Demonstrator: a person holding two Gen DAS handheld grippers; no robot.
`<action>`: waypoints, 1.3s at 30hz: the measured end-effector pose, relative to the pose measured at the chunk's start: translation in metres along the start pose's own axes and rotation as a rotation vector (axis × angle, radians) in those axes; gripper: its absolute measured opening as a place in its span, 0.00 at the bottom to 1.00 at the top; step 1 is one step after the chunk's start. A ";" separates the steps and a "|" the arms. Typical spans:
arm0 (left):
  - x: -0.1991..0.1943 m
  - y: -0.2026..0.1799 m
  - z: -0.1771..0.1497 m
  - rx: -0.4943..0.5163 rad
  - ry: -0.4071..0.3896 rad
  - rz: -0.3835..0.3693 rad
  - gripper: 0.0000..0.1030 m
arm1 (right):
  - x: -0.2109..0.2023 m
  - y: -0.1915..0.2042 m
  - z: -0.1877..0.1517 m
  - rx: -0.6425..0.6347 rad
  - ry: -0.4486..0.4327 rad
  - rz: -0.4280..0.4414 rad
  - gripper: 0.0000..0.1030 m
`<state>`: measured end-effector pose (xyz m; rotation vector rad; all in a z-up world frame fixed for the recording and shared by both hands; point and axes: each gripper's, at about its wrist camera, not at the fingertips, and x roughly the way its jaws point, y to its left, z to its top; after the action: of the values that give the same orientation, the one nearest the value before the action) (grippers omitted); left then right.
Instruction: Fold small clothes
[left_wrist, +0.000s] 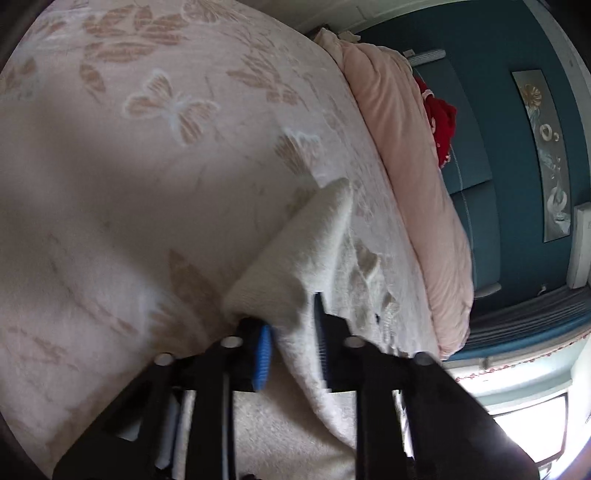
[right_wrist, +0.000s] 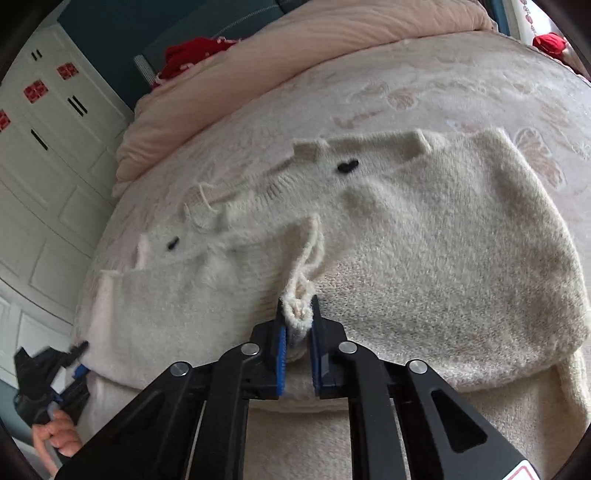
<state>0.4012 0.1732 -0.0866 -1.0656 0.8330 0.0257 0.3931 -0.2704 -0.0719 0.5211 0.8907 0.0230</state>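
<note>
A small cream knitted sweater (right_wrist: 424, 236) with small black marks lies spread on the bed. My right gripper (right_wrist: 298, 314) is shut on a bunched fold of its knit near the middle, close to the surface. My left gripper (left_wrist: 291, 325) is shut on the sweater's edge (left_wrist: 306, 251) and holds a flap of it lifted off the bed. The left gripper also shows in the right wrist view (right_wrist: 75, 350) at the sweater's left edge, with a hand behind it.
The bed has a pale cover (left_wrist: 129, 166) with butterfly and leaf patterns. A pink duvet (right_wrist: 295, 48) is bunched at the head of the bed with a red item (right_wrist: 192, 51) behind it. White wardrobe doors (right_wrist: 44, 155) stand to the left.
</note>
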 end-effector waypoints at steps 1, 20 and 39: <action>0.002 -0.004 -0.001 0.024 -0.003 0.014 0.09 | -0.007 0.003 0.004 -0.001 -0.029 0.022 0.07; 0.039 -0.031 -0.046 0.262 0.069 0.143 0.08 | -0.032 -0.100 0.029 0.037 -0.097 -0.107 0.06; 0.035 -0.035 -0.049 0.441 0.088 0.148 0.22 | -0.032 -0.057 0.088 -0.092 -0.155 -0.153 0.05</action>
<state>0.4106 0.1045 -0.0919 -0.5929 0.9432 -0.0779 0.4273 -0.3645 -0.0285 0.3625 0.7715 -0.1137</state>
